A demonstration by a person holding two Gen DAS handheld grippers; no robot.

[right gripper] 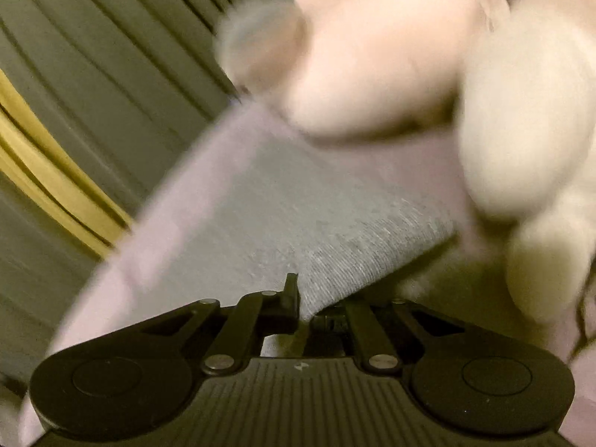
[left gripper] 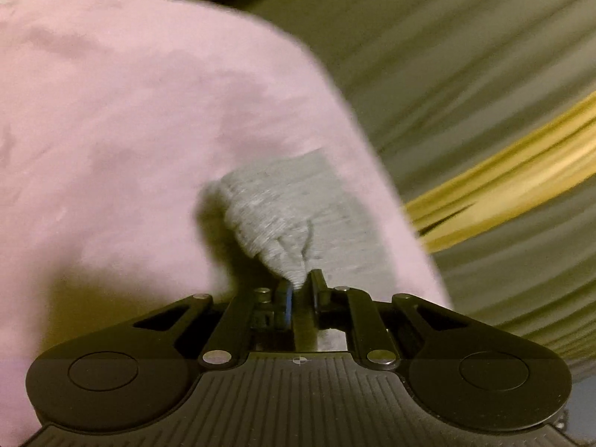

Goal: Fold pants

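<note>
Each tool pinches the grey pants: the left tool (left gripper: 300, 290) closed on a bunched corner, the right tool (right gripper: 303, 303) closed on a flat edge. The pants (right gripper: 316, 223) stretch forward from both over a pink blanket (left gripper: 130, 130); beyond that, a striped surface (left gripper: 465, 56).

no readable txt, labels, brands or nos. in either view, both pics blurry
</note>
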